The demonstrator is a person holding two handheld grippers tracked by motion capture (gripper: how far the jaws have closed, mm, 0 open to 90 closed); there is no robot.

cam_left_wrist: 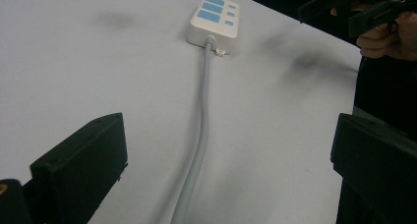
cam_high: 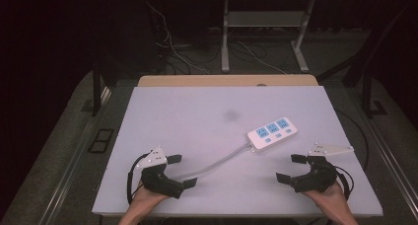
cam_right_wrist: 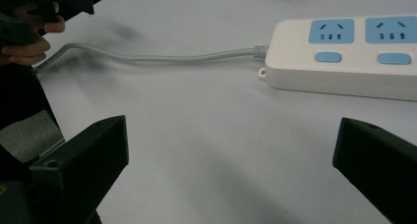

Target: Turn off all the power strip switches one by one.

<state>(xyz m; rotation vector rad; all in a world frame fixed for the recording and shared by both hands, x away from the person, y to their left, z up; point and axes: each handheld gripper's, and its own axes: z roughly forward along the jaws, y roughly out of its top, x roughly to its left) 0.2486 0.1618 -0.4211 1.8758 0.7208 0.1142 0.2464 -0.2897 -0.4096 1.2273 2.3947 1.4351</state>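
Resting low at the bottom of the high view, the left gripper and the right gripper both stand with jaws spread wide and nothing between them.

The white power strip, with three blue sockets and three blue switches, lies right of centre in the high view on the pale table, angled toward the upper right. Its grey cable runs down and left from the strip's near end to a point between the left gripper's jaws; in the left gripper view the cable passes up the middle of the frame to the strip at the top, touching neither jaw. In the right gripper view the strip sits at the upper right, well apart from the jaws.
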